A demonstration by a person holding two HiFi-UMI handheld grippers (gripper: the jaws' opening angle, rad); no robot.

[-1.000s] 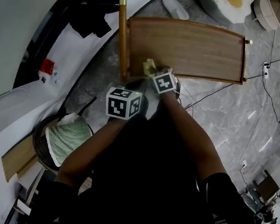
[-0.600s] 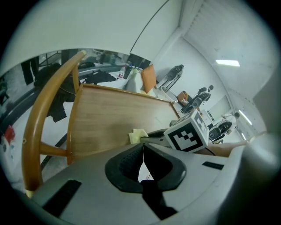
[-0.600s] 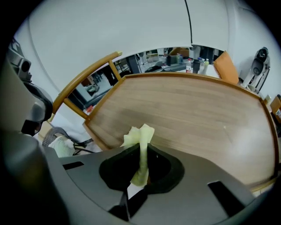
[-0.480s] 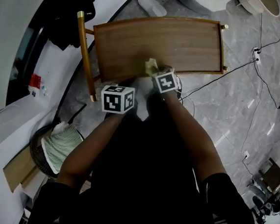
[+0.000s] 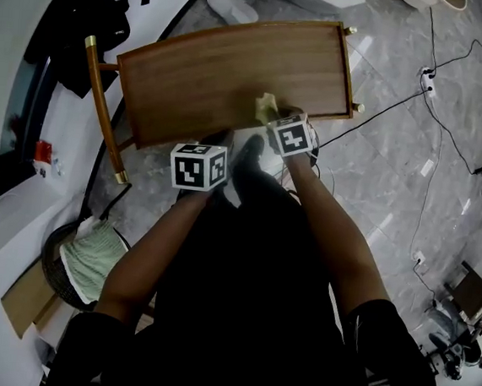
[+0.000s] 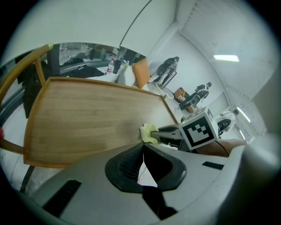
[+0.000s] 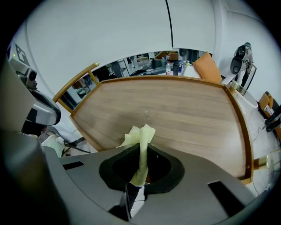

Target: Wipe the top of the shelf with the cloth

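The wooden shelf top [image 5: 227, 72] fills the upper middle of the head view. My right gripper [image 7: 141, 154] is shut on a pale yellow cloth [image 7: 139, 133], which sticks up between its jaws and rests at the shelf's near edge [image 5: 266, 107]. My left gripper [image 6: 143, 146] hangs just off that near edge, to the left of the right one. Its jaws meet at the tips with nothing between them. Its marker cube [image 5: 199, 165] shows in the head view. The left gripper view also catches the cloth [image 6: 149, 133] and the right gripper's cube [image 6: 198, 128].
A brass-tipped wooden rail [image 5: 103, 107] stands off the shelf's left end. On the marble floor lie a white slipper [image 5: 232, 7], cables [image 5: 421, 86], and a dark basket holding green striped fabric [image 5: 90, 262] at lower left. My arms and dark clothing fill the lower middle.
The right gripper has carried the cloth along the shelf's near edge, from near the left corner toward the right of the middle. The left gripper has stayed beside the edge.
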